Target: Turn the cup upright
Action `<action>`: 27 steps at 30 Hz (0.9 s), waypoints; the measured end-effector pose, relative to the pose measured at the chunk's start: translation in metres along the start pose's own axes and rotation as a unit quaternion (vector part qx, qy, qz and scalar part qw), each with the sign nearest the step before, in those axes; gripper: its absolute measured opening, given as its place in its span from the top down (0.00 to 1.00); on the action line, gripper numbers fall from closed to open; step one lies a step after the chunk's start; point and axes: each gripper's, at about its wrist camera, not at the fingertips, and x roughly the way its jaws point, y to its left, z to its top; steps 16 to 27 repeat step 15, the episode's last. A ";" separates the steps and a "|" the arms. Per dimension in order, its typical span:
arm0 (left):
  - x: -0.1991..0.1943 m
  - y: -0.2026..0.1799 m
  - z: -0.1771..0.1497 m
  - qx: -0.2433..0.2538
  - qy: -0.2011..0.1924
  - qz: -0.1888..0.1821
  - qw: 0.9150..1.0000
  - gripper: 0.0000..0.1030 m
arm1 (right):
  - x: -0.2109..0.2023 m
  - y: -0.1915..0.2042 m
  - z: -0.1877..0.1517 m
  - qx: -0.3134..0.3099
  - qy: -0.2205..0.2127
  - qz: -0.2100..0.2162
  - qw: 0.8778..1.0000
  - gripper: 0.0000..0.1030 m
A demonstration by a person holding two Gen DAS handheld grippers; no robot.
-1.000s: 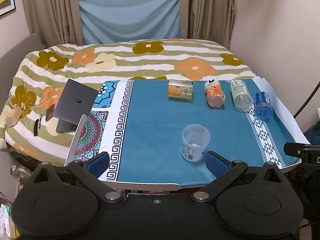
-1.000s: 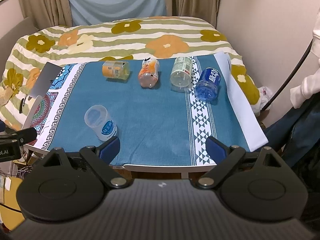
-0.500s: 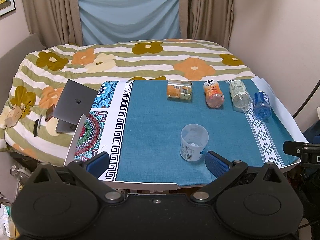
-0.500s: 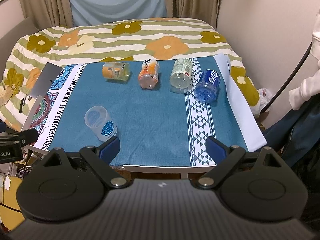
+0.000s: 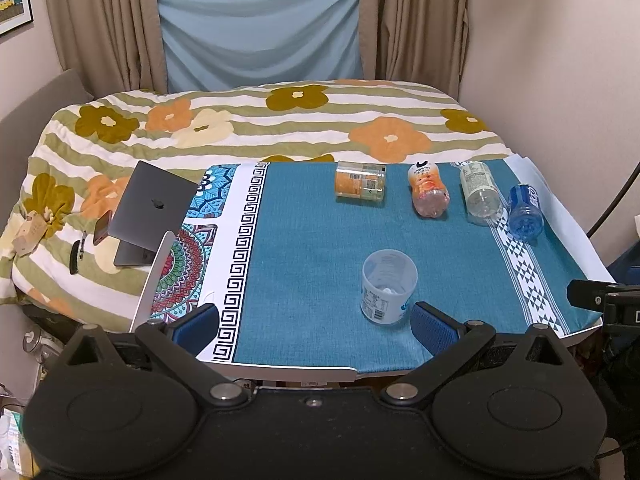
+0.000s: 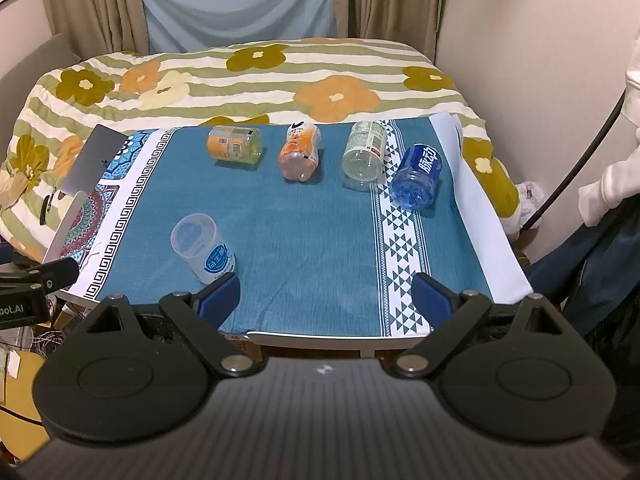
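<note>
A clear plastic cup with a white and blue label (image 5: 388, 286) stands upright, mouth up, on the teal tablecloth (image 5: 312, 240) near the table's front edge. It also shows in the right wrist view (image 6: 204, 248). Four other cups lie on their sides in a row at the back: yellow-orange (image 5: 360, 187), orange (image 5: 428, 194), clear green-labelled (image 5: 480, 194) and blue (image 5: 525, 216). My left gripper (image 5: 314, 326) is open and empty, its right pad just right of the upright cup. My right gripper (image 6: 326, 298) is open and empty at the front edge.
A grey laptop (image 5: 150, 208) and a silver one stand at the table's left side against the bed. A flowered bedspread (image 5: 280, 120) lies behind the table. A wall is close on the right. The other gripper's body (image 5: 604, 300) shows at the right edge.
Both grippers have drawn back a little from the table. The upright cup has not moved.
</note>
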 end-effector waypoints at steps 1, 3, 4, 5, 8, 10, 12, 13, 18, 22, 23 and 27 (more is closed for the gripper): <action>0.000 0.000 0.000 0.000 0.000 -0.001 1.000 0.00 | 0.000 0.000 -0.001 0.000 0.000 0.000 1.000 0.00; -0.001 0.001 0.001 -0.003 0.002 -0.003 1.000 0.00 | -0.001 0.000 0.001 -0.001 -0.001 0.000 1.000 0.00; -0.002 0.002 0.001 -0.005 0.002 -0.004 1.000 0.00 | -0.001 0.001 0.000 -0.001 -0.001 0.000 1.000 0.00; -0.002 0.003 0.001 -0.006 0.003 -0.005 1.000 0.00 | -0.001 0.001 0.000 -0.001 -0.002 0.000 1.000 0.00; -0.002 0.003 0.003 -0.006 0.002 -0.006 1.000 0.00 | -0.001 0.000 0.002 -0.001 -0.002 0.000 1.000 0.00; -0.002 0.002 0.003 -0.004 0.000 -0.007 1.000 0.00 | -0.001 0.000 0.003 -0.001 -0.002 0.000 1.000 0.00; -0.002 0.002 0.004 -0.004 -0.002 -0.008 1.000 0.00 | 0.000 0.000 0.005 -0.001 -0.002 0.000 1.000 0.00; -0.002 0.002 0.003 -0.004 -0.003 -0.009 1.000 0.00 | 0.000 0.000 0.004 -0.002 -0.003 0.000 1.000 0.00; -0.002 0.002 0.003 -0.004 -0.003 -0.008 1.000 0.00 | 0.000 -0.001 0.005 -0.002 -0.003 0.000 1.000 0.00; -0.002 0.002 0.003 -0.004 -0.003 -0.008 1.000 0.00 | 0.000 -0.001 0.005 -0.002 -0.003 0.000 1.000 0.00; -0.002 0.002 0.003 -0.004 -0.003 -0.008 1.000 0.00 | 0.000 -0.001 0.005 -0.002 -0.003 0.000 1.000 0.00; -0.002 0.002 0.003 -0.004 -0.003 -0.008 1.000 0.00 | 0.000 -0.001 0.005 -0.002 -0.003 0.000 1.000 0.00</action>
